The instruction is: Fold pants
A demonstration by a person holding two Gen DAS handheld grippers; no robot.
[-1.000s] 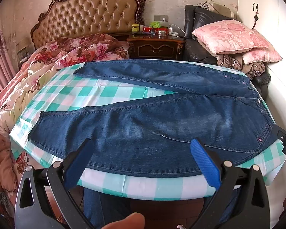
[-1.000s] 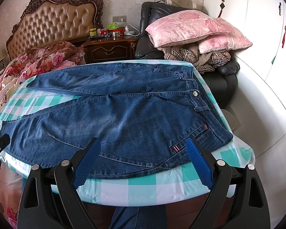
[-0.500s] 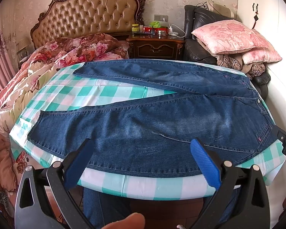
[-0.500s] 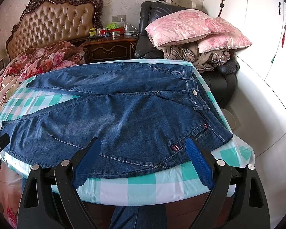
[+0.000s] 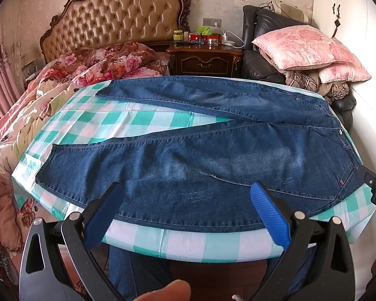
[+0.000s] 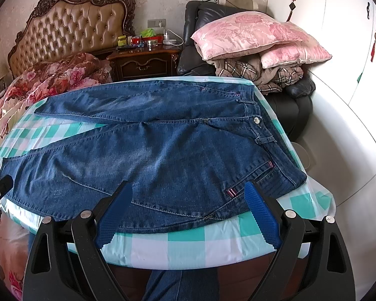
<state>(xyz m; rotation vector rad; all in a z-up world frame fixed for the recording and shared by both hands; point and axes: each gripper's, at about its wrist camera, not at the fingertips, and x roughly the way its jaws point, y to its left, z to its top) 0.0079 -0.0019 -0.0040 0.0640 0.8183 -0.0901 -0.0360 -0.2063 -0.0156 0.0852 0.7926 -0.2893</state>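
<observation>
Denim pants (image 5: 213,165) spread flat and unfolded on worktop (image 5: 148,123) under green-and-white check cloth, legs splayed toward the left, waistband at the right edge, button (image 6: 257,119) showing. Left tongs (image 5: 185,210) apart, hovering at the near edge over the lower leg, gripping nothing. Right tongs (image 6: 188,210) apart too, poised over the hip near the striped pocket tab (image 6: 231,192), empty. Beyond: bed with floral quilt (image 5: 70,75), pink pillows (image 6: 248,35) stacked on dark armchair
</observation>
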